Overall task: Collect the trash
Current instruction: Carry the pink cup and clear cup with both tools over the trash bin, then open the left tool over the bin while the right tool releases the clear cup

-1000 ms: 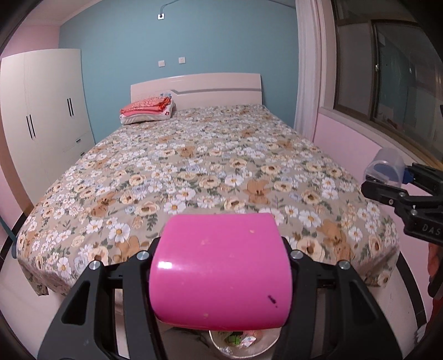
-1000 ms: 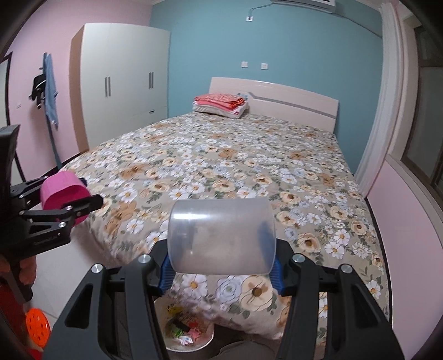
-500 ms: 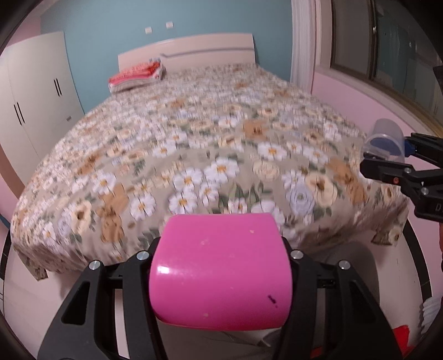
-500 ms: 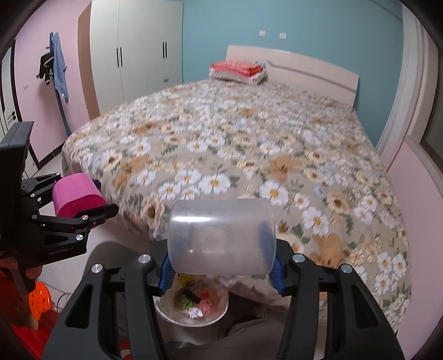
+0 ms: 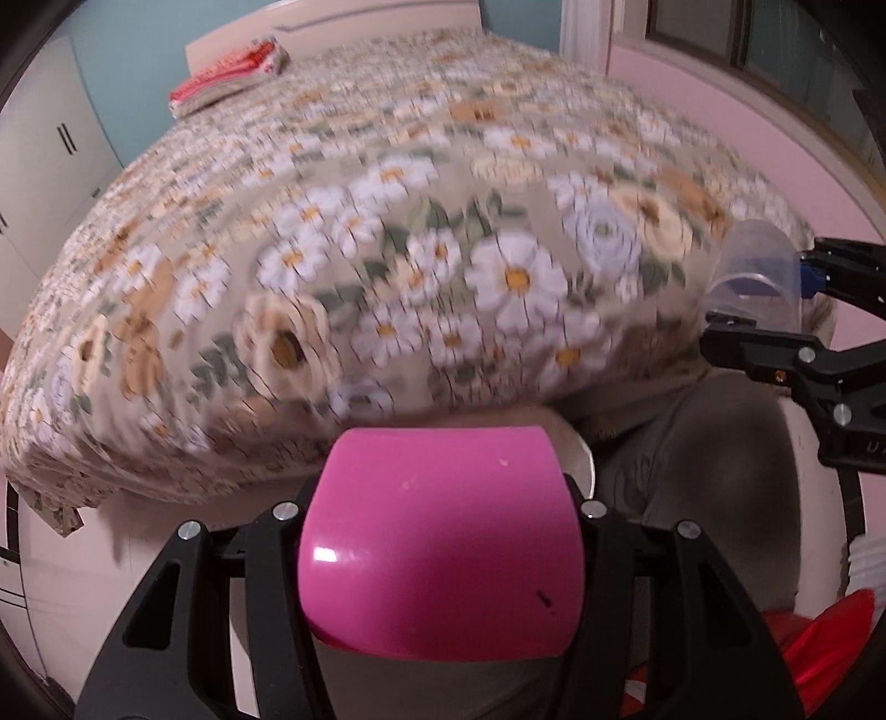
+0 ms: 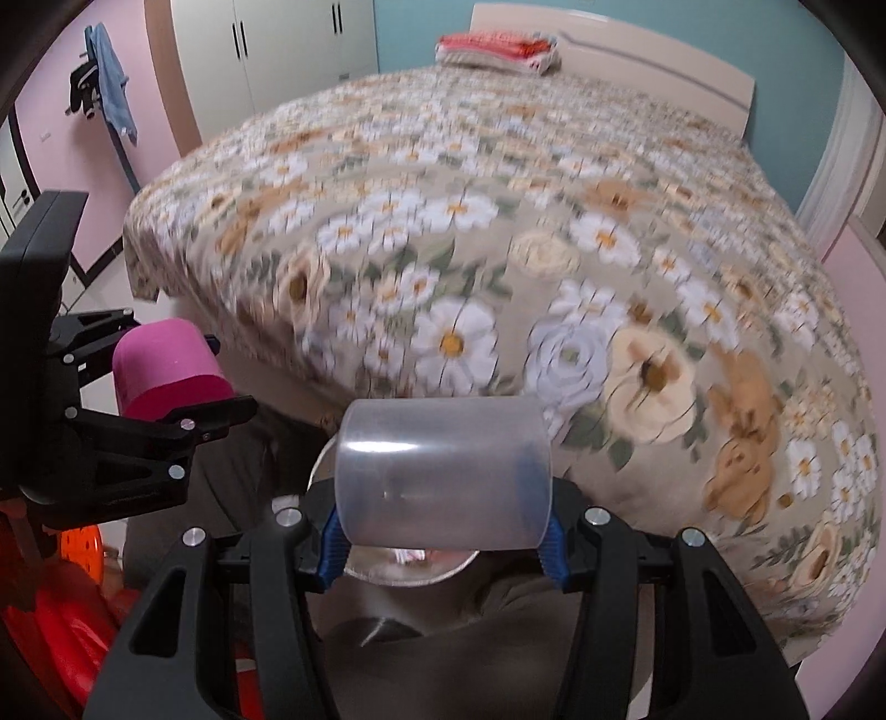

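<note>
My left gripper [image 5: 440, 515] is shut on a pink plastic cup [image 5: 440, 540], held sideways; the cup also shows in the right wrist view [image 6: 166, 368]. My right gripper [image 6: 443, 531] is shut on a clear plastic cup [image 6: 443, 476], also held sideways; the cup shows in the left wrist view [image 5: 756, 277]. A round bin [image 6: 410, 565] with bits of trash inside sits low on the floor, mostly hidden behind the clear cup. Its white rim [image 5: 581, 459] peeks out behind the pink cup.
A bed [image 6: 498, 221] with a flowered cover fills the view ahead, with folded red cloth [image 6: 498, 47] at its head. A white wardrobe [image 6: 288, 44] stands left. Red and orange plastic items [image 6: 66, 598] lie on the floor at the left. A pink wall [image 5: 775, 166] lies right.
Both grippers have tilted downward and moved lower toward the foot of the bed, still holding their cups. The bed now looms larger and blurred, and the bin sits right behind the cups.
</note>
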`<state>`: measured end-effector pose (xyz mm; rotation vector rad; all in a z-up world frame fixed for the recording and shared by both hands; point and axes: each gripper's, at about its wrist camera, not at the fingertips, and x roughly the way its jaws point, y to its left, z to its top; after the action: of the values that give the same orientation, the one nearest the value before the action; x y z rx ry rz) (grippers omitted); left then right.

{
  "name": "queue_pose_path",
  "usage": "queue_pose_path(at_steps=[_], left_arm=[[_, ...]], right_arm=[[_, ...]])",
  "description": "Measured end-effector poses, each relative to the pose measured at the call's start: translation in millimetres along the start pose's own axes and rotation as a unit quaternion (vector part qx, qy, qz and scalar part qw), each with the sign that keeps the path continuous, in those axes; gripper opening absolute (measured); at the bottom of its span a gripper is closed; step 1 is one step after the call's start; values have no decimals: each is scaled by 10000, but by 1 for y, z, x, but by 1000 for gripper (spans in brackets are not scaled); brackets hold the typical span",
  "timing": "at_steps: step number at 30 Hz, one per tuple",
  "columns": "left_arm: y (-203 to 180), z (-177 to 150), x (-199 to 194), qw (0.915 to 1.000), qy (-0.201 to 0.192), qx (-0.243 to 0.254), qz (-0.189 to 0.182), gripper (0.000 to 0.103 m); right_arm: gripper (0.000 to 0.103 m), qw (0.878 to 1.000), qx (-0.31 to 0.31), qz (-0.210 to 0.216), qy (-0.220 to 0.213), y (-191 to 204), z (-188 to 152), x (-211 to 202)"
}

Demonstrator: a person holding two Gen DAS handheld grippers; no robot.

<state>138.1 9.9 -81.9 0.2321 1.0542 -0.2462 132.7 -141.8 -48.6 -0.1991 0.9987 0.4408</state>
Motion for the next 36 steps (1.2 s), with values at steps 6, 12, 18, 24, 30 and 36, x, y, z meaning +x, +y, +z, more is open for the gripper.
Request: queue_pose_path(at_steps=[6,12,18,24,30,36], left_arm=[[-11,-19,53,9978,648,111,-102,54],[-11,-37,102,9923,1228,92,-159,54],[-7,-51,139,9852,1685,-2,-302,54],[0,-61,175,9769,2071,-262,-464,54],[-4,-67,202,9692,2354,-422,-595,54],[-7,-79,238,9563,2767,-648,-695,54]], right_arm=[[56,9988,-130,-38,469,7,-21,46],[56,9954,-139,-51,946,5,-41,90],[56,9889,-59,7,1487,1,-64,133],[56,9835,-35,-11,1809,-2,-73,163],[56,9758,-31,-29,2185,-3,-82,195],[56,9673,-83,-63,2533,-1,-91,226]])
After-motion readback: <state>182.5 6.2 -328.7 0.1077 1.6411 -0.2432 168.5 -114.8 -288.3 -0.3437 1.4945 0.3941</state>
